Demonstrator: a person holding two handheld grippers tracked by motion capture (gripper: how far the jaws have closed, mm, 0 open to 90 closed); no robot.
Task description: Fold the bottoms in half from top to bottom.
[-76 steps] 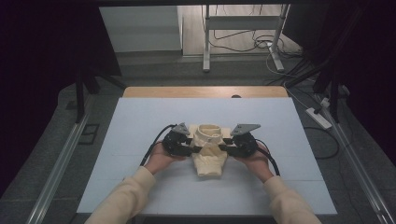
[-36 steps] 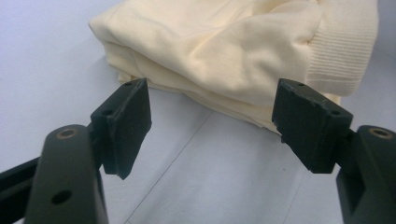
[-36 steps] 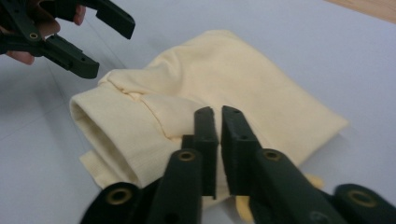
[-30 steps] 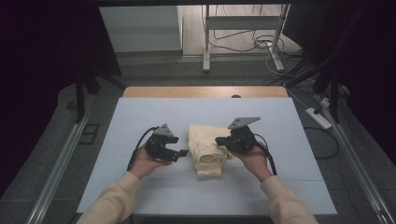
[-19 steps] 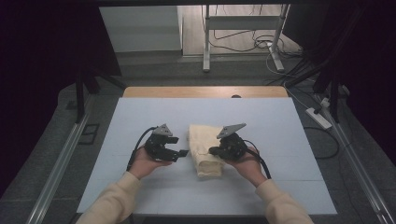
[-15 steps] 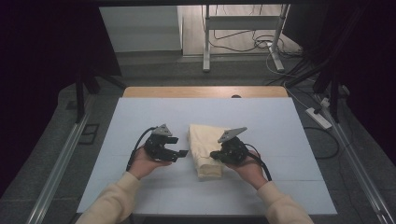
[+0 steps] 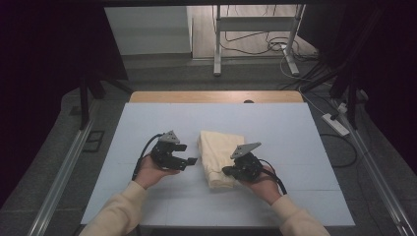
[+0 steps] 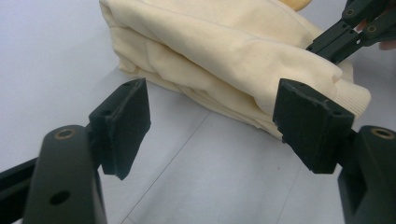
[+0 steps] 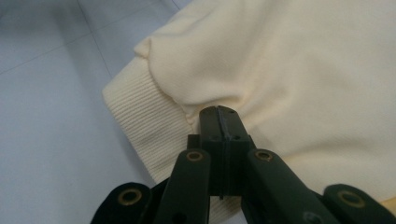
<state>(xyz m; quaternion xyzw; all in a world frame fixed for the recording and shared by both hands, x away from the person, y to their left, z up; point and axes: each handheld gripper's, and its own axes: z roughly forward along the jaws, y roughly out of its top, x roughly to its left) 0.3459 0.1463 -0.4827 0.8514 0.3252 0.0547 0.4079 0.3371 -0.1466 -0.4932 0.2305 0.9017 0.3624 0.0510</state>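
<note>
At the table's (image 7: 147,118) centre, the cream sweatshirt (image 7: 220,156) is now folded narrow, its ribbed hem at six o'clock being pressed by the closed, empty-looking right gripper (image 7: 227,171), while the left gripper (image 7: 191,154), withdrawn to nine o'clock, is held open, so folding seems nearly finished.

The person wears pale cream long sleeves (image 7: 118,211) that reach to the wrists, one on each forearm. Both the left tongs (image 7: 189,156) and the right tongs (image 7: 227,170) are black, each topped by a grey three-cornered plate and trailing a black cable that loops back past the hand. Up close, the left tongs (image 8: 215,126) carry flat, squarish matte-black pads on angular arms, while the right tongs (image 9: 223,122) show brass-coloured rivet rings at the linkage joints.
</note>
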